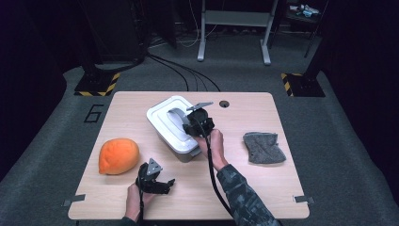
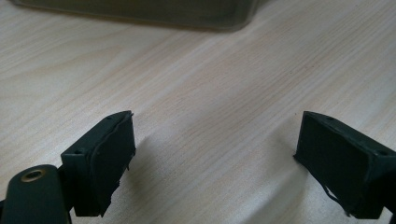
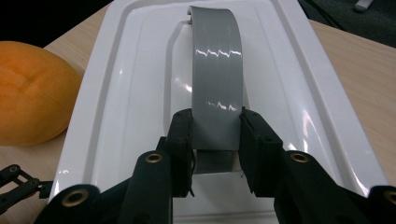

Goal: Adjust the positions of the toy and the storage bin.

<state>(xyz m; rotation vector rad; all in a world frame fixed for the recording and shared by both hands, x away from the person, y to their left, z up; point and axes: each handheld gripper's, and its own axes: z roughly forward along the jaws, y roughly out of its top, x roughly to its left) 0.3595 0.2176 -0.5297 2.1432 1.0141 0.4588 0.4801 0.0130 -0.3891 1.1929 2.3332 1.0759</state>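
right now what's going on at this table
A person works two hand-held tools. The right claw is closed on the grey handle of the white lid, which sits on a box in the middle of the table. The left claw rests open over bare wood near the front edge. An orange cushion and a grey cloth lie untouched on either side.

On the desk (image 1: 244,188), your widest free room lies along the near edge and in the strip between the white-lidded box (image 1: 162,123) and the grey cloth (image 1: 263,147). The box blocks the centre, your right gripper (image 1: 192,128) clamped on its grey handle (image 3: 215,84). The orange cushion (image 1: 118,156) crowds the left side, near your left gripper (image 1: 162,184), whose open jaws face bare wood. Behind the box, the far strip looks passable, though it is partly hidden.
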